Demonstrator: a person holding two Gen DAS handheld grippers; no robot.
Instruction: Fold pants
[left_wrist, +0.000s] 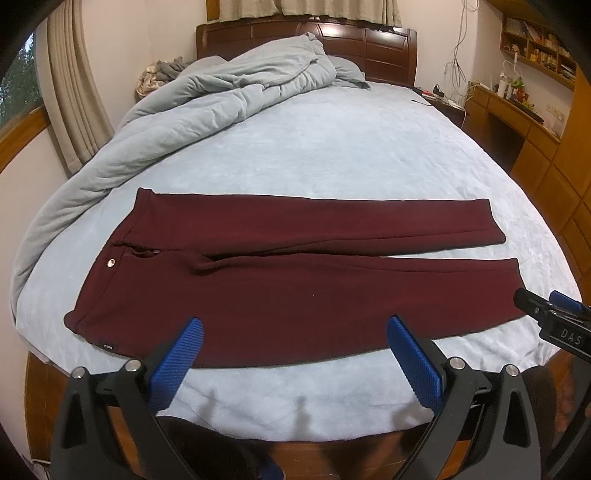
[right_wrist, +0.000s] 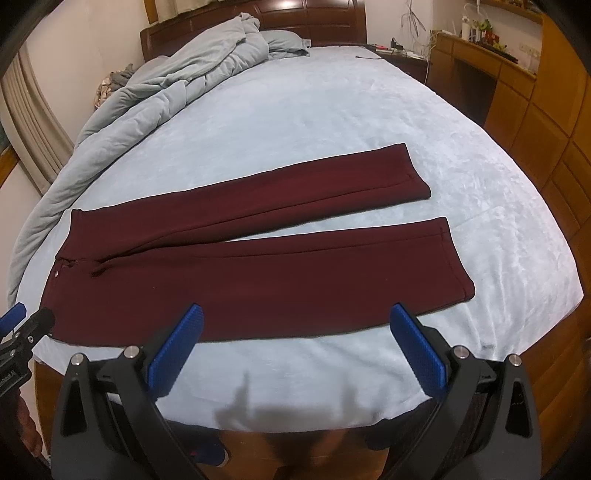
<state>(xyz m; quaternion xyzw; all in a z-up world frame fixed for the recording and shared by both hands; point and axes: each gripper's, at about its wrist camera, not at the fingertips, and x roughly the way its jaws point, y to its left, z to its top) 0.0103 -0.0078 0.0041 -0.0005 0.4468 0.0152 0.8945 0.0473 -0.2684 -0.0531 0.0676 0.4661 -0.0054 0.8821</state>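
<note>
Dark maroon pants (left_wrist: 288, 273) lie flat across the pale blue bed sheet (left_wrist: 332, 147), waistband to the left, both legs stretched to the right and slightly apart at the hems. In the right wrist view the pants (right_wrist: 240, 266) show the same layout. My left gripper (left_wrist: 295, 325) hovers open over the near edge of the near leg, blue pads wide apart with nothing between them. My right gripper (right_wrist: 295, 314) stands open above the same near edge, closer to the hem. The right gripper's tip also shows at the far right of the left wrist view.
A crumpled grey-blue duvet (left_wrist: 207, 92) is heaped along the bed's left side and head, by a dark wooden headboard (left_wrist: 306, 40). Wooden cabinets and a desk (left_wrist: 535, 122) stand to the right. Curtains (left_wrist: 74, 92) hang on the left. A wooden floor shows below the bed edge.
</note>
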